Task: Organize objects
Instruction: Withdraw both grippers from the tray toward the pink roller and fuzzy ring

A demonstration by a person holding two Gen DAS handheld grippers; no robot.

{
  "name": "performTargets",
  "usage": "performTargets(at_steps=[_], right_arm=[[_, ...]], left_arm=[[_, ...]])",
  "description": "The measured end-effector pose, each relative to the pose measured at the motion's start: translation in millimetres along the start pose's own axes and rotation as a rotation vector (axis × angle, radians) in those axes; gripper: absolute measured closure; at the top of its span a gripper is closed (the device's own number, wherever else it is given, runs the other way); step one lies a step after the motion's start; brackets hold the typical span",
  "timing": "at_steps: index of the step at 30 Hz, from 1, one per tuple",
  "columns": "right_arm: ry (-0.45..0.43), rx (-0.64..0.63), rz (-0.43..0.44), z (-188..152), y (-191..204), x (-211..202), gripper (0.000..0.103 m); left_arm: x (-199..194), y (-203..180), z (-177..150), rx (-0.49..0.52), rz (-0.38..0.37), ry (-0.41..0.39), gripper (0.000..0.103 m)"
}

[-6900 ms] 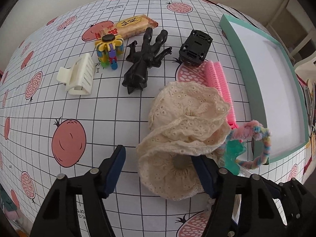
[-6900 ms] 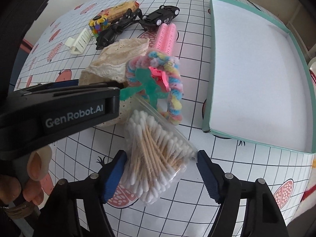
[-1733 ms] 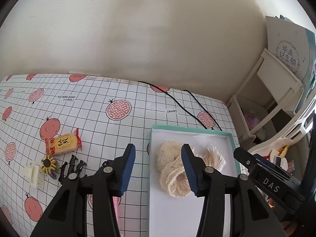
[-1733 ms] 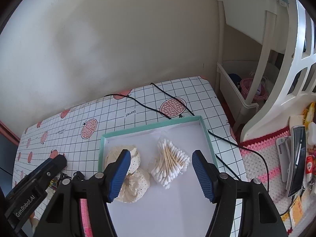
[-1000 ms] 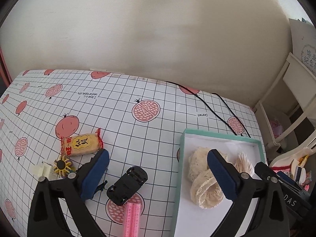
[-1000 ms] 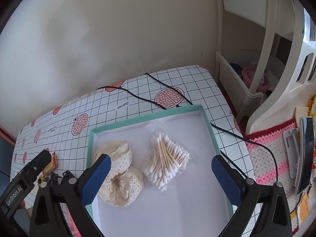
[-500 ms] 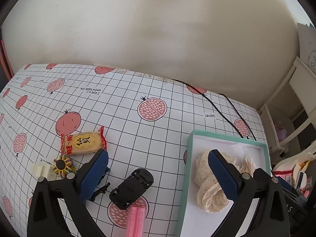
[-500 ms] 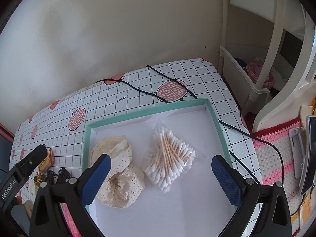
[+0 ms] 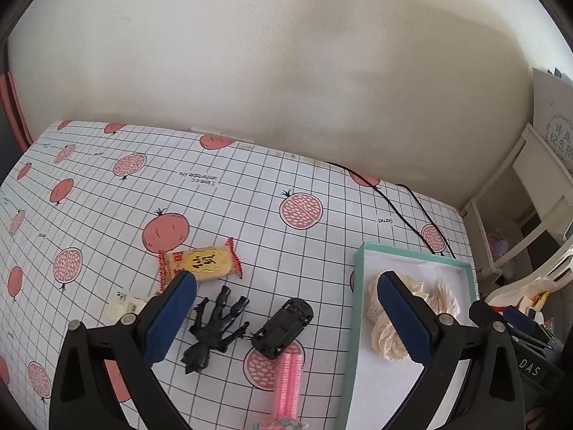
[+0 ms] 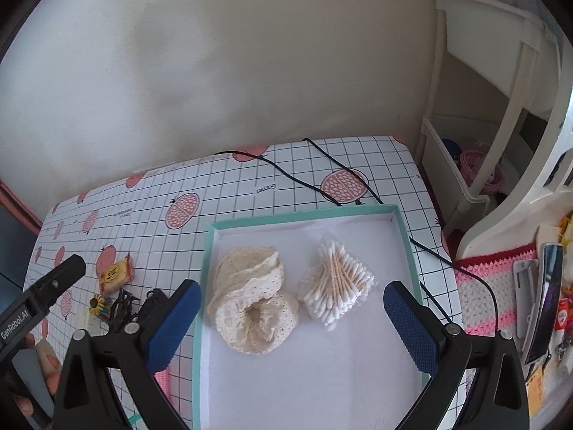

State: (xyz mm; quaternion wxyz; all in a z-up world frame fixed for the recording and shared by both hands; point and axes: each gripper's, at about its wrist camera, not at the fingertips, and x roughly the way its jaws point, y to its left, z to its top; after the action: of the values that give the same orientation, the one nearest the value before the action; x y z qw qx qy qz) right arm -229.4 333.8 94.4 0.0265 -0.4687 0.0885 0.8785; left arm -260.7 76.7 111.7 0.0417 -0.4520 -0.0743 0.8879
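My left gripper [image 9: 286,283] is open and empty, held above the loose items on the pomegranate-print tablecloth. Below it lie a yellow snack packet [image 9: 200,261], a black toy figure [image 9: 215,326], a black toy car [image 9: 283,326] and a pink hair roller [image 9: 288,376]. My right gripper [image 10: 292,294] is open and empty above the teal-rimmed white box [image 10: 304,216]. Inside the box are the cream lace cloth [image 10: 254,304] on the left and a bag of cotton swabs [image 10: 335,285] beside it.
A cream hair clip [image 9: 121,308] is partly hidden behind my left finger. A colourful fidget toy [image 10: 98,304] sits near the snack packet [image 10: 116,274]. A black cable [image 10: 322,175] runs behind the box. White shelves [image 10: 465,186] and clutter stand past the table's right edge.
The lace cloth and cotton swabs, once on the table, now lie in the box. Both grippers opened wide. The left one has swung left over the toys.
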Motion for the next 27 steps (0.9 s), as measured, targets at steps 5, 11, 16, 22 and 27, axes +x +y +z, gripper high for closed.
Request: performTargets(at_steps=[5, 11, 16, 22, 27], right_arm=[[0.002, -0.082, 0.058, -4, 30, -16, 0.000], [0.012, -0.137, 0.076, -13, 56, -23, 0.000], [0.066, -0.138, 0.119, -25, 64, -19, 0.000], [0.083, -0.189, 0.137, -43, 76, -24, 0.000], [0.126, -0.186, 0.184, -52, 76, -22, 0.000]], left_arm=[[-26, 27, 3, -0.009, 0.024, -0.005, 0.002], [-44, 48, -16, -0.009, 0.022, 0.012, 0.002], [-49, 55, -44, 0.013, 0.011, 0.040, 0.002], [-55, 61, -68, 0.016, 0.004, 0.043, 0.002], [-51, 57, -90, 0.045, -0.025, 0.094, 0.002]])
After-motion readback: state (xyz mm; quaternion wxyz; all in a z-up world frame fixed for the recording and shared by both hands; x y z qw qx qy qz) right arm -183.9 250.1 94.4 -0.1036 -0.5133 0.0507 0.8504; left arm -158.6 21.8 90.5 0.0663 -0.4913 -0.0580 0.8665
